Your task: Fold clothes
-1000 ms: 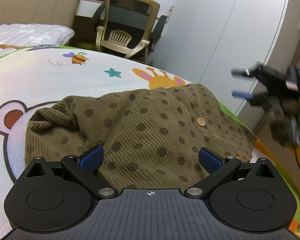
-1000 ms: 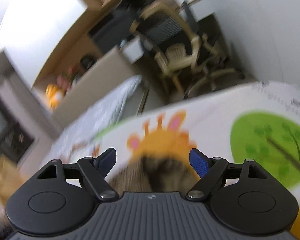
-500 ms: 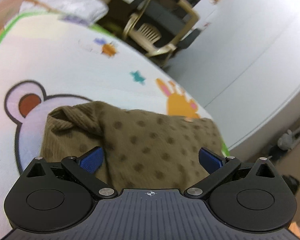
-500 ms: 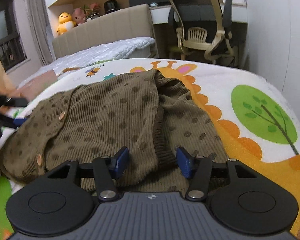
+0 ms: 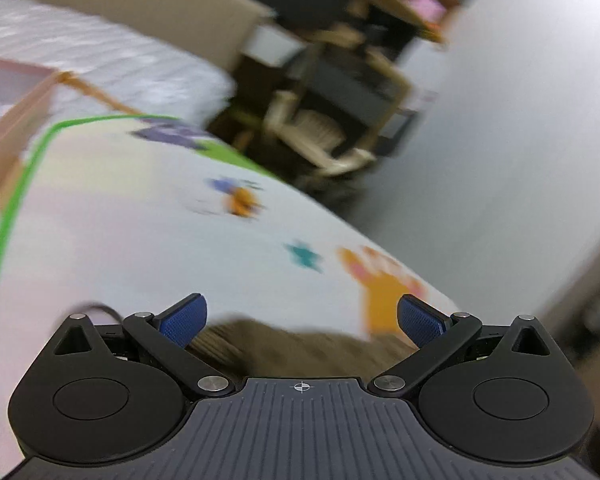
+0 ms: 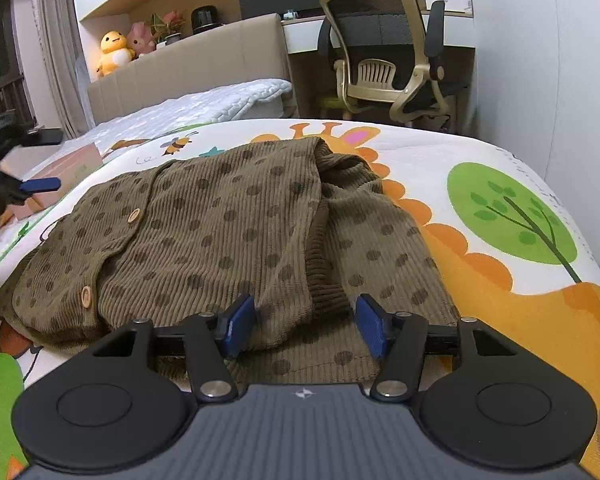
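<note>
An olive corduroy cardigan (image 6: 220, 224) with dark dots and wooden buttons lies rumpled on the cartoon-print bedspread (image 6: 500, 168). One side is folded over the middle. My right gripper (image 6: 305, 326) is at its near hem, open at a narrowed gap. Its blue pads (image 6: 240, 322) stand on either side of a ribbed fold without pinching it. My left gripper (image 5: 302, 320) is open with nothing between the fingers. In its blurred view, only a strip of the cardigan (image 5: 284, 350) shows just beyond them. One blue left finger (image 6: 40, 185) shows at the far left of the right wrist view, beyond the garment.
A pink box (image 5: 4, 120) sits at the bedspread's left edge. Beyond the bed stand an office chair (image 6: 384, 68), a second bed (image 6: 204, 104) with a padded headboard, and plush toys (image 6: 114, 54). A white wall (image 6: 540, 60) runs along the right.
My left gripper has drawn back off the cardigan and tilted up, still open. The right gripper came down to the near hem, narrowed its gap, then held still.
</note>
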Demonstrator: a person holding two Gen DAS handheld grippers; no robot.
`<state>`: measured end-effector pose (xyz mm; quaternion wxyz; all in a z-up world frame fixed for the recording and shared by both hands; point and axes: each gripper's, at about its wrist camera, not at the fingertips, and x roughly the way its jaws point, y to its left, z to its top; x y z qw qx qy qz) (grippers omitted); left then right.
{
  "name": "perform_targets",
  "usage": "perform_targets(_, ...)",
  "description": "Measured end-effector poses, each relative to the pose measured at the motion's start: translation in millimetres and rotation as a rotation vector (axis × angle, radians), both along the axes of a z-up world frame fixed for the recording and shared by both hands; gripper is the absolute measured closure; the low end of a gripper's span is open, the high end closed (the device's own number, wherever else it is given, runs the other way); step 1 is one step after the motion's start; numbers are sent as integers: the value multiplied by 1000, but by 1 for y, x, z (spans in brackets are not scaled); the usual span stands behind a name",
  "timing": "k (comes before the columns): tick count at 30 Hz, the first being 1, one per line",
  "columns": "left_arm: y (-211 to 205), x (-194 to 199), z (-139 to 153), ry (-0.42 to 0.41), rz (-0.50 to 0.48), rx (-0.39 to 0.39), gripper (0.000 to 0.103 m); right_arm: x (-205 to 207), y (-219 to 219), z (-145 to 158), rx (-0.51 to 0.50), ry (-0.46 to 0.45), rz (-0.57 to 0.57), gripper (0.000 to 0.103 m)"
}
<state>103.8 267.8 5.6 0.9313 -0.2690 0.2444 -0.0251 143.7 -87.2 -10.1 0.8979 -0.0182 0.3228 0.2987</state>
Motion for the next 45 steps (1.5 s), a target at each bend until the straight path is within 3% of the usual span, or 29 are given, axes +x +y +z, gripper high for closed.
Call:
perform_targets(6,-67,-12,-37,64,-176,11,0,0,-1,-1,6,2,-26,40)
perform_targets(12,-79,-17,-48,97,-134,191,0,-9,5,0,-32,-5,-43,40)
perform_targets(16,-68,-21,-55,86,-98,185,0,-11,2,3,-38,0,-56,39)
perform_targets(20,-74,-28,-57,60,-102,247,0,-13,5,17,-50,-49,-70,38)
perform_targets(23,-72,-31,-57,56,-100,237,0,-15,16,36,-4,-110,-38,36)
perform_targets(27,-71,-32,-57,49,-99,224,0,-12,44,45,29,-123,57,31)
perform_targets(32,-68,-33,-57,44,-99,210,0,-3,80,11,-93,-55,138,26)
perform_targets(35,-66,-33,-57,41,-99,200,0,2,75,6,-59,-29,133,23)
perform_targets(45,-66,-33,-55,44,-97,199,0,-8,61,5,-166,-116,136,15)
